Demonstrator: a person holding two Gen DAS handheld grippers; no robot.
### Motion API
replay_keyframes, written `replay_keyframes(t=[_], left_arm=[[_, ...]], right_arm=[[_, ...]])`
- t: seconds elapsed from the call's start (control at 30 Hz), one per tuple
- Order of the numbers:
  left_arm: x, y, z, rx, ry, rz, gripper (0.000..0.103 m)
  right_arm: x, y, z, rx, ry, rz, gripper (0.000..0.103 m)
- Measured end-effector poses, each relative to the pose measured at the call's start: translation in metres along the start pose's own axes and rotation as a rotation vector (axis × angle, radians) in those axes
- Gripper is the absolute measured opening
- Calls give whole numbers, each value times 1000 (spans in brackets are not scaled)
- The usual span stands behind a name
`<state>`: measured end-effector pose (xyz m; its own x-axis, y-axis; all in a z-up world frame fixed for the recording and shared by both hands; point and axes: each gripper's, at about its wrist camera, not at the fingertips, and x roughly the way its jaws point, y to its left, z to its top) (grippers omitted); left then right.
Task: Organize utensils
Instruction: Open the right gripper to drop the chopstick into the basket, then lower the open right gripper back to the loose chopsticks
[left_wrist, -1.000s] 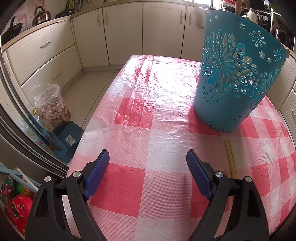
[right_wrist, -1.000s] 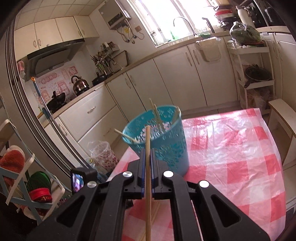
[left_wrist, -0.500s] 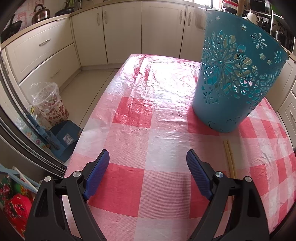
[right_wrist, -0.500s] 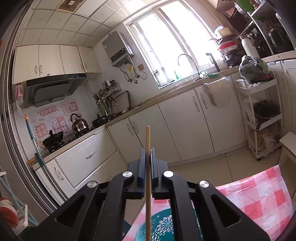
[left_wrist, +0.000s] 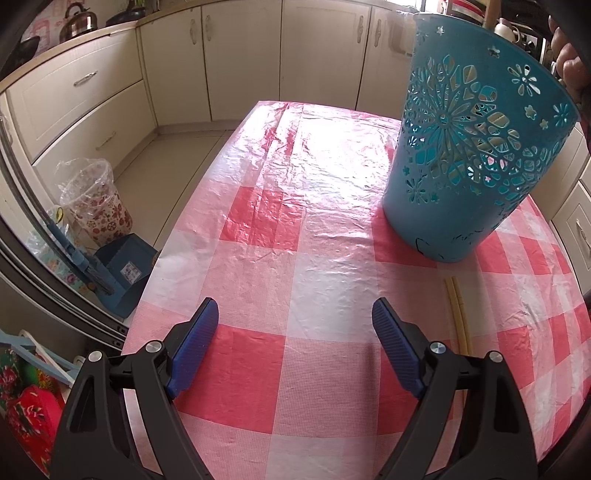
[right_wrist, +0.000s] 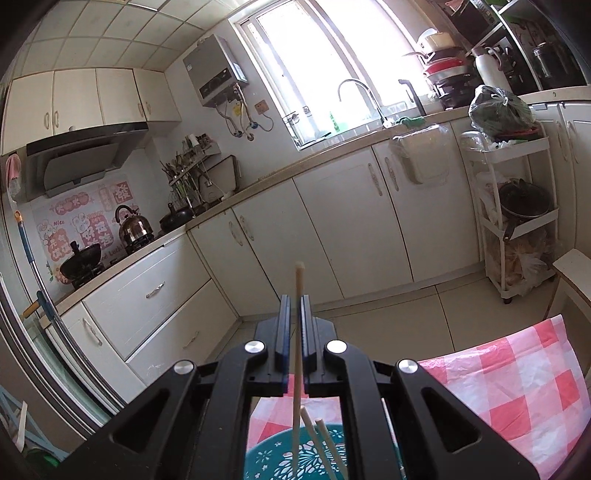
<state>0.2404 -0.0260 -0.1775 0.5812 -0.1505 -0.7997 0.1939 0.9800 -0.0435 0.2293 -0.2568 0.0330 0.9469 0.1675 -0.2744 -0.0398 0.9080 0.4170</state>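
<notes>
The right gripper (right_wrist: 293, 321) has its ribbed blue pads pinched on a pale, slender chopstick (right_wrist: 297, 332); the stick stands upright between them, its blunt squared top poking above the fingertips toward 12 o'clock and its lower length running down toward 6 o'clock into the mouth of the teal basket (right_wrist: 317, 458); that mouth lies directly below the jaws, so the coming move looks like a plain drop along the stick's long axis. Two more chopsticks (right_wrist: 325, 439) already lean inside the basket; smooth, cream, square-ended.

The left gripper (left_wrist: 295, 347) hangs over the checked tablecloth (left_wrist: 295, 206) with its jaws spread wide and nothing between them; a pair of pale chopsticks (left_wrist: 458, 317) lies flat at its 2 o'clock, just outside its right-hand finger, long axis running from 6 to 12 o'clock; the left hand is plainly the nearer for those. Farther on at 1 o'clock stands the basket (left_wrist: 461, 177), hard plastic, tapered, pierced with flower cut-outs; the cloth is glossy, crinkled vinyl in red and white.
</notes>
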Motion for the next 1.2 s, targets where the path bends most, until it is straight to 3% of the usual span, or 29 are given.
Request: replay_keyframes(t=[0.27, 0.37, 0.43, 0.77, 0.87, 1.0, 1.1, 1.2], left_arm=[[1, 1, 0, -3, 5, 2, 81], [1, 1, 0, -5, 6, 4, 81], [1, 2, 0, -6, 6, 3, 82], [0, 3, 0, -8, 7, 8, 82], [0, 3, 0, -7, 7, 12, 82], [0, 3, -1, -4, 9, 16, 82], [1, 2, -1, -5, 9, 16, 82], [1, 2, 0, -8, 9, 14, 82]], right_arm=[[1, 7, 4, -83, 84, 20, 6], [-6, 7, 5, -98, 106, 22, 12], [-17, 5, 4, -97, 102, 26, 21], [-111, -6, -29, -86, 73, 15, 28], [-126, -15, -60, -67, 144, -13, 32], [-121, -22, -120, -78, 310, -74, 32], [-105, -24, -167, -66, 454, -84, 26], [-87, -21, -195, -70, 534, -94, 23]])
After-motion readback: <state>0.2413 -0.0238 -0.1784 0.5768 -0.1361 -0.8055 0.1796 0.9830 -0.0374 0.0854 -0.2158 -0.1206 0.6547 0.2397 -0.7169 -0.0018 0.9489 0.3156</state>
